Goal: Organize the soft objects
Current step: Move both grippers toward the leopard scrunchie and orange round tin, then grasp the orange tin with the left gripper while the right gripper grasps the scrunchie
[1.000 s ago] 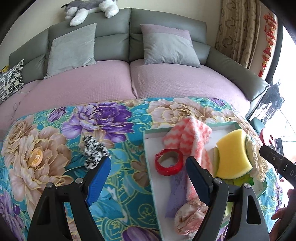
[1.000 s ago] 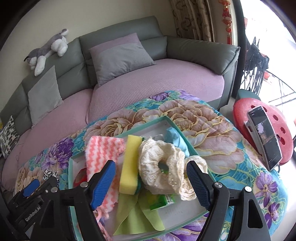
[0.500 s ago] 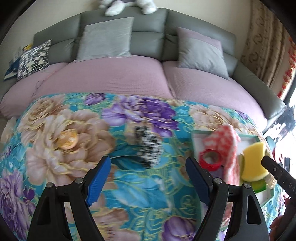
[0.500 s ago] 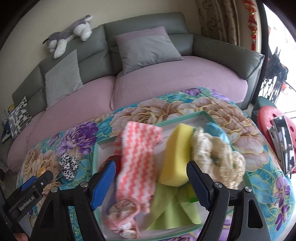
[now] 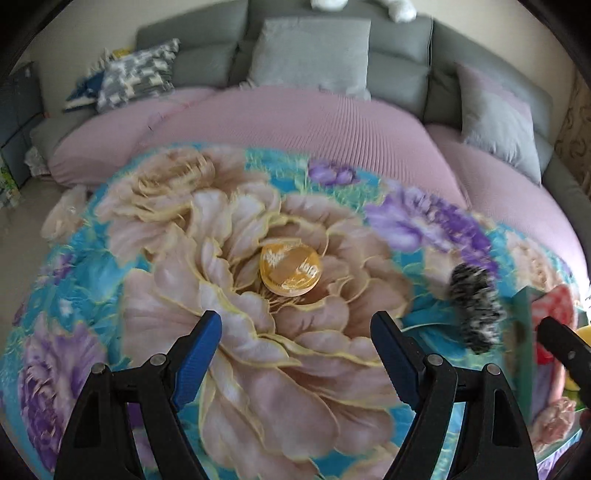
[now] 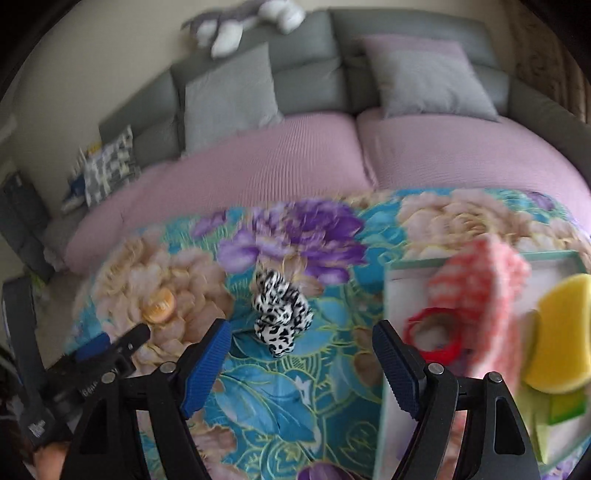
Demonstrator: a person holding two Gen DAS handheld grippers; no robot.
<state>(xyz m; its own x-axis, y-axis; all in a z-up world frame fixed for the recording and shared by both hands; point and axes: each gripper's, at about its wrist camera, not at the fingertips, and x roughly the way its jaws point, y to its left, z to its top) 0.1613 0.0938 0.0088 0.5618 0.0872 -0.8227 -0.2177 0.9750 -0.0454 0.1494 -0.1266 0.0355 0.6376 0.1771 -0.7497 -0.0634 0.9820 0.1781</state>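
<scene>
Both grippers wide open, nothing held. Left gripper [image 5: 295,334] hangs over the floral cloth [image 5: 229,369], blue pads apart, aimed just short of a round orange puff [image 5: 290,271] lying on the big beige flower. Right gripper [image 6: 301,341] hangs over the same cloth, spotted black-and-white scrunchie [image 6: 280,312] lying on the cloth just ahead between its pads, not touched. To its right the teal-rimmed tray [image 6: 480,256] holds a pink zigzag cloth [image 6: 484,280], red scrunchie [image 6: 434,334], yellow sponge [image 6: 561,336] and a green cloth [image 6: 565,406]. Behind, a grey sofa [image 6: 306,74] with pink seat cover, grey cushions and a plush toy [image 6: 240,24] on top. Both views motion-blurred
</scene>
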